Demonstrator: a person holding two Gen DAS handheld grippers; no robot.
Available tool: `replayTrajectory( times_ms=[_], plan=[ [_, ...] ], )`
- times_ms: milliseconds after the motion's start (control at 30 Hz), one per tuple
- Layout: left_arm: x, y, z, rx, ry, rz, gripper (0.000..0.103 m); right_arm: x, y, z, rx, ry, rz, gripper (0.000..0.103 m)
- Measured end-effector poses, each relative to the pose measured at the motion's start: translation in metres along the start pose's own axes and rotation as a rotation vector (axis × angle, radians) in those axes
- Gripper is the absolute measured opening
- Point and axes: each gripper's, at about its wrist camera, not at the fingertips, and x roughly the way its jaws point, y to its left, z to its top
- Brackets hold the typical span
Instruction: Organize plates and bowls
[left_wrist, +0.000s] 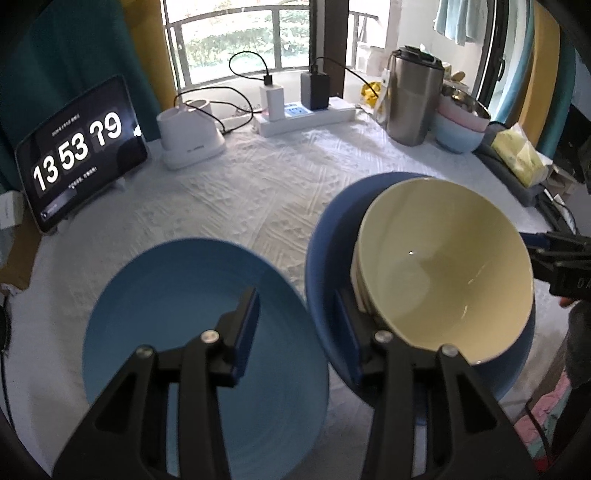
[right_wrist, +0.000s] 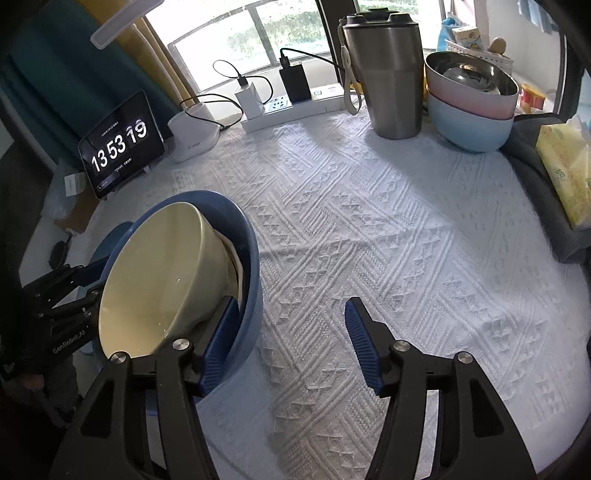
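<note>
A dark blue bowl (left_wrist: 321, 236) (right_wrist: 251, 266) stands on the white cloth with a cream bowl (left_wrist: 443, 266) (right_wrist: 162, 273) leaning tilted inside it on other pale dishes. A light blue plate (left_wrist: 177, 302) lies flat just left of it. My left gripper (left_wrist: 295, 291) is open and straddles the blue bowl's left wall. One finger hangs over the plate, the other is inside the bowl, and a gap shows beside the wall. My right gripper (right_wrist: 291, 301) is open at the bowl's other side. Its left finger (right_wrist: 221, 339) is at the rim, its right over bare cloth.
At the back stand a steel tumbler (right_wrist: 388, 74), a stack of pastel bowls with a steel one on top (right_wrist: 472, 110), a power strip with chargers (right_wrist: 295, 99), a white device (left_wrist: 192, 136) and a tablet clock (left_wrist: 81, 151). A tissue pack (right_wrist: 569, 173) lies at the right edge.
</note>
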Motion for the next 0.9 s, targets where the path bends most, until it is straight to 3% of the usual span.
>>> replayTrajectory(
  times_ms=[500, 600, 700, 733, 767, 900],
  plan=[
    [-0.001, -0.003, -0.002, 0.004, -0.012, -0.002, 0.04, 0.0, -0.001, -0.005, 0.068, -0.056, 0.004, 0.063],
    [-0.003, -0.007, -0.003, 0.015, -0.028, 0.003, 0.031, -0.001, 0.003, -0.006, 0.052, -0.066, 0.017, 0.051],
    [-0.005, -0.017, -0.006, 0.056, -0.057, 0.018, 0.017, -0.003, 0.014, -0.008, 0.014, -0.087, 0.018, 0.029],
    [-0.006, -0.019, -0.007, 0.062, -0.063, 0.019, 0.016, -0.004, 0.019, -0.008, 0.001, -0.094, 0.017, 0.017],
    [-0.006, -0.02, -0.007, 0.057, -0.071, 0.03, 0.015, -0.004, 0.026, -0.009, -0.013, -0.103, 0.01, 0.013],
    [-0.008, -0.014, -0.008, 0.019, -0.089, -0.015, 0.015, -0.004, 0.024, -0.011, 0.016, -0.131, 0.007, 0.012]
  ],
)
